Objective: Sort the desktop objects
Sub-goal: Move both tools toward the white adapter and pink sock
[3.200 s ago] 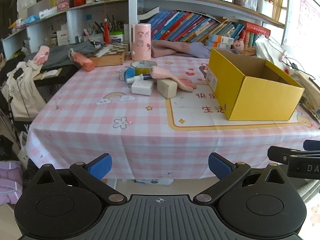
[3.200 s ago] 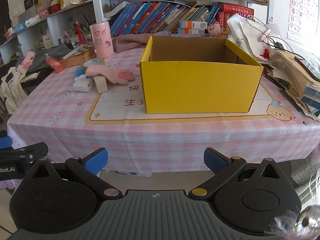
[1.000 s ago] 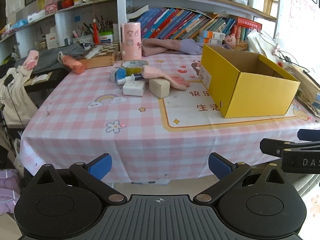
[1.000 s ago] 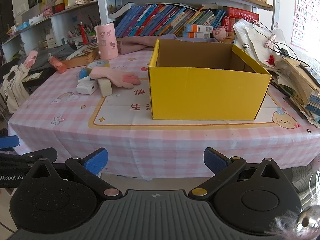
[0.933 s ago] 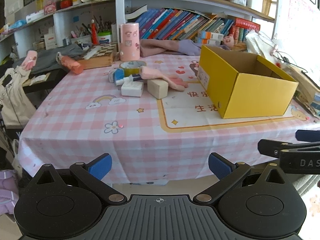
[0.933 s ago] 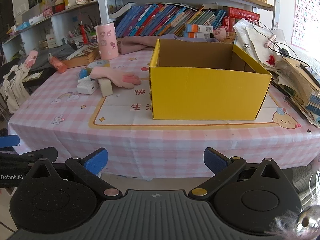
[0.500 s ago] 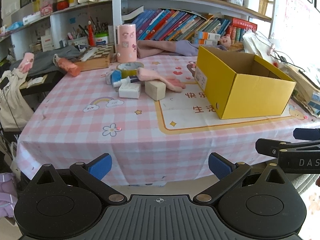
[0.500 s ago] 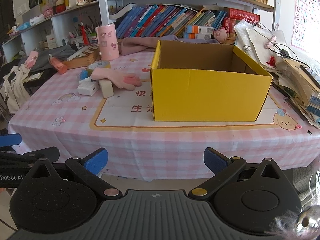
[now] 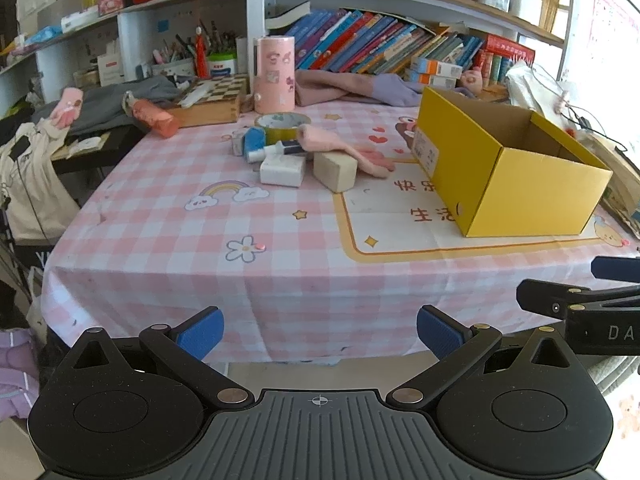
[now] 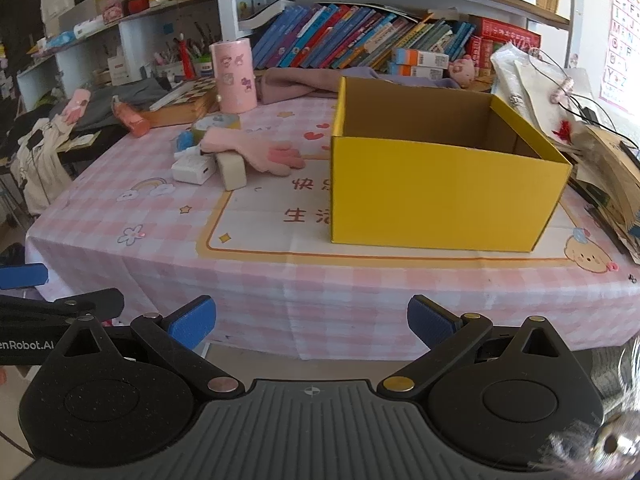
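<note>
Nothing sorted yet: yellow box [image 10: 440,196] looks empty (floor partly hidden) near the bench's right edge, w/ glove [image 9: 340,148], charger [image 9: 282,171], block [image 9: 335,171] and tape roll [image 9: 282,125] clustered mid-bench, both grippers [image 9: 319,330] [image 10: 311,318] off the front edge, fingers spread, holding nothing.

I see the bench [image 9: 168,248] in pink check cloth, yellow box [image 9: 516,184] at right, glove [image 9: 340,148] and small blocks at centre.
</note>
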`<state>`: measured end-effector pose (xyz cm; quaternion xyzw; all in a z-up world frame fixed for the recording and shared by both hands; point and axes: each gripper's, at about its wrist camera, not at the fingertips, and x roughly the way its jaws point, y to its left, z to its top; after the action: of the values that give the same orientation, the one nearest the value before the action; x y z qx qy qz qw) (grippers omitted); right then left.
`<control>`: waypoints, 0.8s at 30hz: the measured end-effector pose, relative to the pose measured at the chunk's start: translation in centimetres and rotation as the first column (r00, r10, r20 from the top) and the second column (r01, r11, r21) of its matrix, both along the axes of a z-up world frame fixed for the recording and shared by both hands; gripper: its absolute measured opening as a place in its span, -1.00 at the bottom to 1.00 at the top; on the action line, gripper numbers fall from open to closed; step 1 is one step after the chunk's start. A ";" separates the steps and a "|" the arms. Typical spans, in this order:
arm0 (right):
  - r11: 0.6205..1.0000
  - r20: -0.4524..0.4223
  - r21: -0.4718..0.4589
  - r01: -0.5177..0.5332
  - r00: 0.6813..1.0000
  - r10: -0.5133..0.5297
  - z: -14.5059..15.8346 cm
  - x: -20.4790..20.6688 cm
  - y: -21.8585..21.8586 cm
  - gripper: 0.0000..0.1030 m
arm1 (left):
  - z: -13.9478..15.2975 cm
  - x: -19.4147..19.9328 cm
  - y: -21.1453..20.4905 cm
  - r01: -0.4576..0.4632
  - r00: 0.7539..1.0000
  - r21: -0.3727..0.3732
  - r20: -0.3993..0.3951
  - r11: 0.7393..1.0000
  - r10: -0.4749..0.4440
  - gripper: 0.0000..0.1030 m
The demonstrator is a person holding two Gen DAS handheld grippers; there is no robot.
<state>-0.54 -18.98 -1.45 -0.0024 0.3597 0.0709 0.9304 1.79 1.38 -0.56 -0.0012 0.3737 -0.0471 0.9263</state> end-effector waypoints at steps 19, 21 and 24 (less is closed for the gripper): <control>0.977 0.013 -0.003 -0.215 0.977 0.215 -0.2 3.7 4.9 0.94 | 0.3 0.7 3.9 -0.162 0.986 0.001 0.027 0.987 0.162 1.00; 0.972 0.032 -0.005 -0.234 0.972 0.234 -0.2 3.8 5.1 0.93 | 0.4 1.0 4.1 -0.168 0.985 -0.002 0.036 0.986 0.168 1.00; 0.968 0.075 -0.008 -0.249 0.966 0.249 0.1 3.8 5.4 0.77 | 0.4 1.5 4.2 -0.167 0.985 0.011 0.042 0.986 0.166 1.00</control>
<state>3.30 -13.59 -1.32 -0.0495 0.3209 0.1874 0.9271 3.27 5.54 -0.14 -0.0244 0.3536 0.0332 0.9345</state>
